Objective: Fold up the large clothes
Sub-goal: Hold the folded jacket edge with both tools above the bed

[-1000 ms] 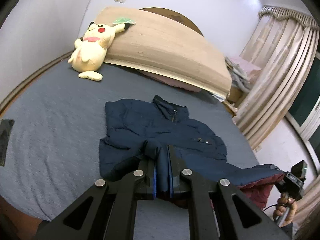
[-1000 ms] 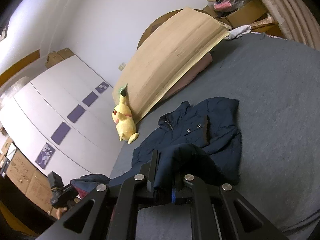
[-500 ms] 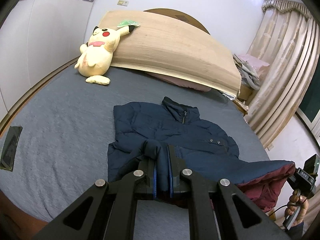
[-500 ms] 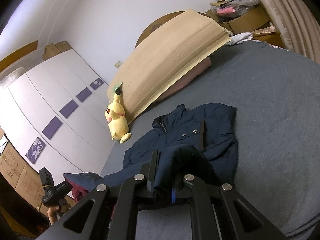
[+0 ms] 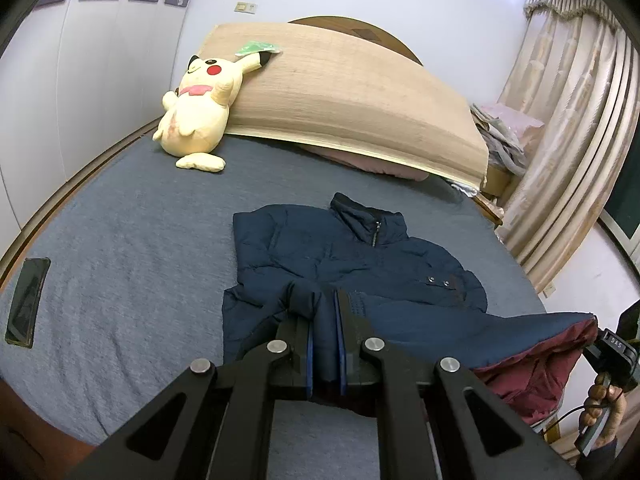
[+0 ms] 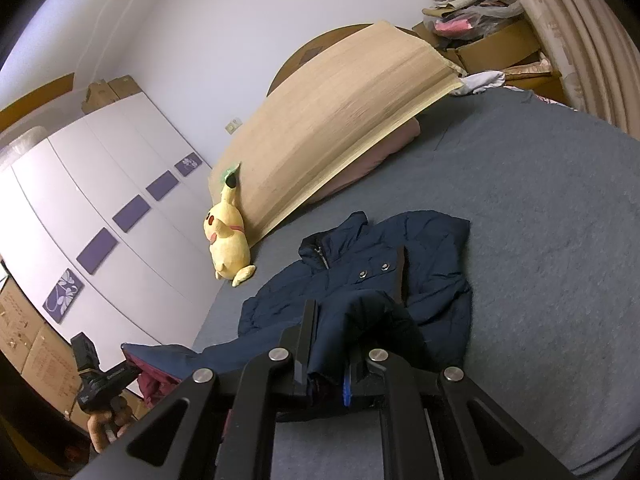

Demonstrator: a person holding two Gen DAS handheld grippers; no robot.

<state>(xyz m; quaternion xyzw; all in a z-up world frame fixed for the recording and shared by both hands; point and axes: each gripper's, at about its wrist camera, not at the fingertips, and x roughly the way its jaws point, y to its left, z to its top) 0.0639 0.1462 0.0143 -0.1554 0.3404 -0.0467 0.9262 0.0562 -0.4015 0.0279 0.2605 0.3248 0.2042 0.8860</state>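
A navy padded jacket [image 5: 360,256] lies front up on the grey bed [image 5: 132,264], collar toward the headboard. My left gripper [image 5: 324,306] is shut on a fold of its lower hem, with navy cloth pinched between the blue pads. From there the hem stretches right, maroon lining [image 5: 532,376] showing, to the right gripper [image 5: 614,346] held in a hand. In the right wrist view the jacket [image 6: 372,272] sits ahead, and my right gripper [image 6: 332,322] is shut on the hem. The left gripper [image 6: 100,376] shows at the lower left, in a hand.
A yellow plush toy [image 5: 198,116] leans on a bamboo mat [image 5: 352,96] propped against the headboard. A dark phone [image 5: 28,306] lies near the bed's left edge. Curtains [image 5: 568,160] and piled clothes [image 5: 500,136] stand right; white wardrobes [image 6: 100,216] and boxes [image 6: 24,344] left.
Both wrist views have swung slightly, so the plush toy and jacket sit differently in frame. Both grippers keep their hold on the hem, and the jacket's body has not shifted.
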